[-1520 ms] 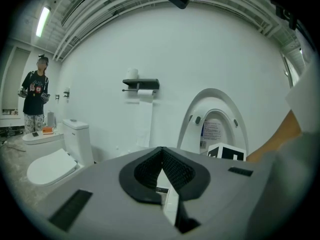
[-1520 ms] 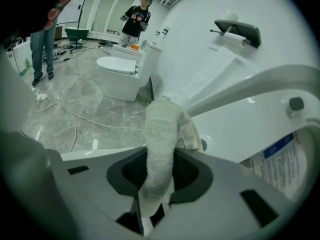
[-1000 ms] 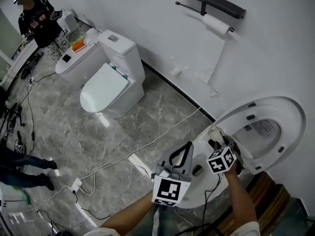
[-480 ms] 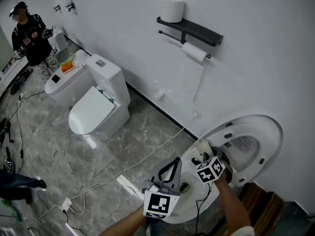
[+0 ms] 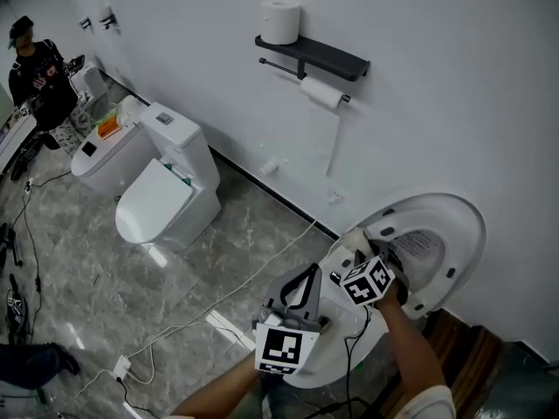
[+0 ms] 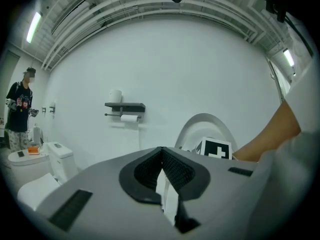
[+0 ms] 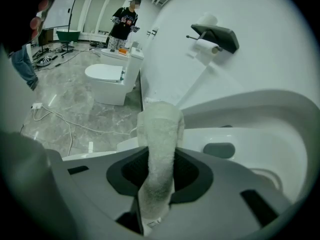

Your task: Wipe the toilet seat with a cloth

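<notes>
My right gripper point(image 5: 360, 253) is clenched on the cloth point(image 5: 353, 241). In the right gripper view the pale, nubbly strip point(image 7: 159, 134) runs up between both jaws and its free end stands out past the tips, folded over on itself. It sits at the left edge of the raised toilet seat point(image 5: 463, 225), which leans back against the wall on the right of the scene. Whether the cloth's end touches the seat I cannot tell. From that gripper's view the seat's white underside point(image 7: 270, 154) fills the right half, with one grey bumper pad point(image 7: 218, 150) just right of the cloth. The white bowl point(image 5: 345, 365) lies below and nearer to me. My left gripper point(image 5: 307, 273) is held to the left of the right one, near it but apart. Its jaws are pressed together with nothing between them point(image 6: 162, 151), and it points level at the far wall. In the left gripper view my right gripper's marker cube point(image 6: 217, 149) shows just right of the closed tips. On the far wall hangs a dark shelf point(image 5: 313, 55) with a paper roll point(image 5: 279, 20) on top. A second toilet point(image 5: 162, 208) stands at far left with its lid down. A white cable point(image 5: 227, 295) trails over the marble floor point(image 5: 87, 260), and a person point(image 5: 35, 68) stands at the far left.
</notes>
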### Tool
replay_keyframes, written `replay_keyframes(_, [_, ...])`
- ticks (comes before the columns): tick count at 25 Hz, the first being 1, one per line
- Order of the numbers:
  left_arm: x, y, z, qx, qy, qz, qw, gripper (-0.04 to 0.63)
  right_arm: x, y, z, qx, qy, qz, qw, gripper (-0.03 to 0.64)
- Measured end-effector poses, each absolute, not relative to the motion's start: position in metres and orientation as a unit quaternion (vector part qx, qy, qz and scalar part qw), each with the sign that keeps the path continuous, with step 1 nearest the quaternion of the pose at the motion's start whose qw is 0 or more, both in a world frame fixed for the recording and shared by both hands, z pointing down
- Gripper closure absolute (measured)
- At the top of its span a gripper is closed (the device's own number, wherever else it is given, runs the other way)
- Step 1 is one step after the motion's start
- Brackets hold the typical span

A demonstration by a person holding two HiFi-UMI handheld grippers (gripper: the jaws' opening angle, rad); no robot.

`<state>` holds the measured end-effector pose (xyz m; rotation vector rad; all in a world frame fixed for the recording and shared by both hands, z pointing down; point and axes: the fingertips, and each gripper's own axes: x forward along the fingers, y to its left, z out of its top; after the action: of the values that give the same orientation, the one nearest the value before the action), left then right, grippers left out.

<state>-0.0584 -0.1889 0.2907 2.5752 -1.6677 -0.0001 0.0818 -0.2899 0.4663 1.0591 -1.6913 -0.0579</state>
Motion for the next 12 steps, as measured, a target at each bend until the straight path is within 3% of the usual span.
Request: replay_keyframes(12, [-0.044,-0.191,0.273,0.846,-0.532,-0.004,0.033,0.584,0.099,-0.298,0.424,0.473,-0.704,-0.016,0.530,0.508])
